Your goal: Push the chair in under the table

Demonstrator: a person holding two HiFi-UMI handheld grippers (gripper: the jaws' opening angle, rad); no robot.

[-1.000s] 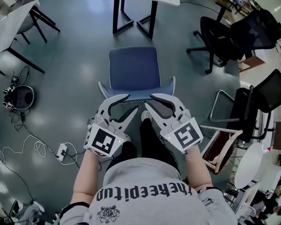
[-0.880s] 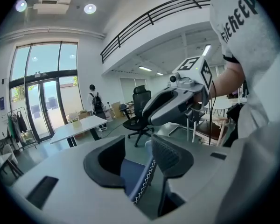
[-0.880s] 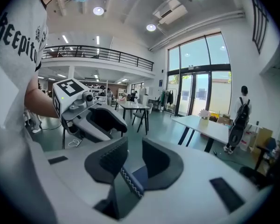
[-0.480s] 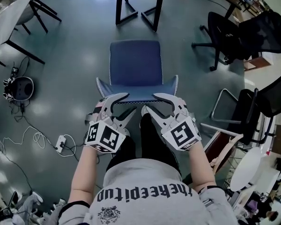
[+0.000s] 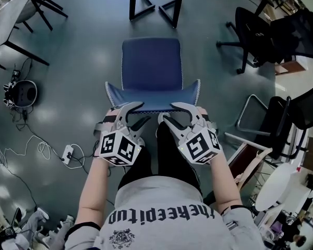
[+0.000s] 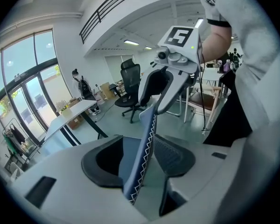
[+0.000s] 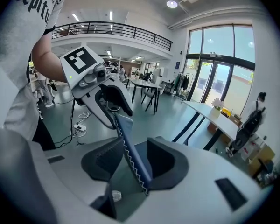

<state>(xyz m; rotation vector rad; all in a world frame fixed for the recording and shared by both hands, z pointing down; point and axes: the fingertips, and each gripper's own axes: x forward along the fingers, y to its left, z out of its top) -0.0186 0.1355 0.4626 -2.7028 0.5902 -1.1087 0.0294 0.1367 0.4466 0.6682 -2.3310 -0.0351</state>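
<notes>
A blue chair (image 5: 151,66) stands on the grey floor, its seat facing a white table whose dark legs (image 5: 172,7) show at the top. The chair's backrest (image 5: 152,99), edged with white zigzag stitching, is nearest me. My left gripper (image 5: 140,113) straddles the left part of its top edge, jaws wide, and the backrest (image 6: 148,134) runs between the pads without being squeezed. My right gripper (image 5: 168,114) straddles the right part; its jaws are opening with the backrest (image 7: 130,160) between them.
Black office chairs (image 5: 261,30) stand at the upper right, and a metal-framed chair (image 5: 271,124) and a wooden frame (image 5: 245,163) at the right. A white table (image 5: 10,14) is upper left. Cables, a power strip (image 5: 68,153) and a round device (image 5: 23,94) lie on the floor at left.
Both grippers have come down over the top edge of the backrest and their jaws have spread wider. The chair has not visibly moved on the floor.
</notes>
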